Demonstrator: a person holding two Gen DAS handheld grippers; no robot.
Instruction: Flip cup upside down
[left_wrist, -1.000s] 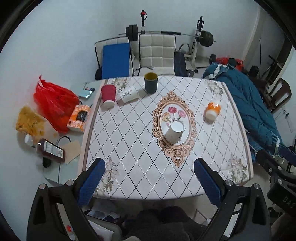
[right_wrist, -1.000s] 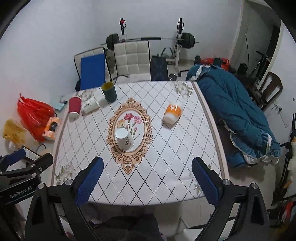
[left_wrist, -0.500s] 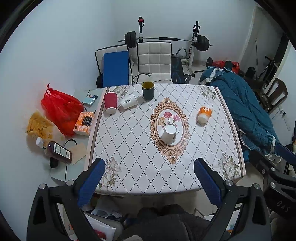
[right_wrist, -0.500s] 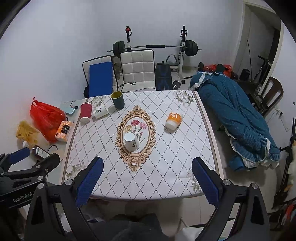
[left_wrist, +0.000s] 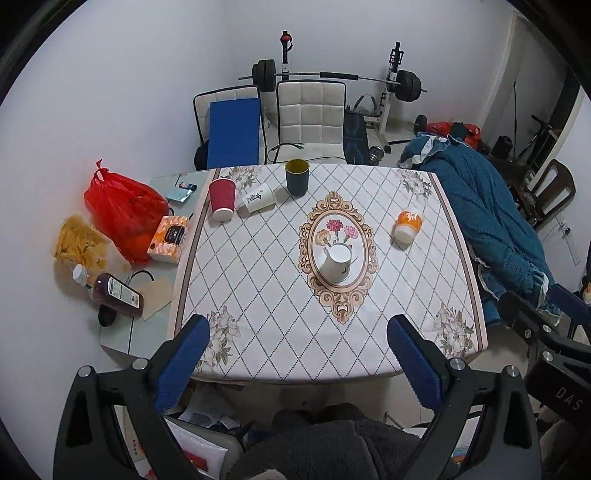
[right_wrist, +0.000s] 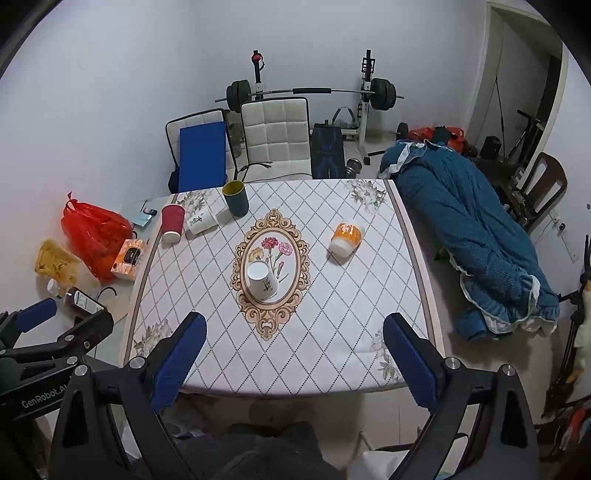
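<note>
A white mug with a plant print (left_wrist: 337, 263) (right_wrist: 262, 282) stands upside down on the oval floral medallion in the middle of the table (left_wrist: 258, 295) (right_wrist: 332, 325). A dark green cup (left_wrist: 297, 177) (right_wrist: 236, 198) stands upright at the far edge. A red paper cup (left_wrist: 222, 199) (right_wrist: 172, 223) is inverted at the far left, next to a white paper cup (left_wrist: 258, 197) (right_wrist: 201, 220) on its side. An orange and white cup (left_wrist: 407, 226) (right_wrist: 345, 237) stands at the right. My left gripper (left_wrist: 299, 363) and right gripper (right_wrist: 293, 363) are open and empty, held high above the near table edge.
A red bag (left_wrist: 122, 206), a tissue box (left_wrist: 168, 240) and a bottle (left_wrist: 114, 295) lie on a side surface at the left. Chairs (left_wrist: 310, 118) and a barbell rack stand behind the table. A blue blanket (right_wrist: 472, 229) lies to the right.
Both grippers have drawn back and up from the table, so the table looks smaller. The cups have not moved. Both grippers stay open.
</note>
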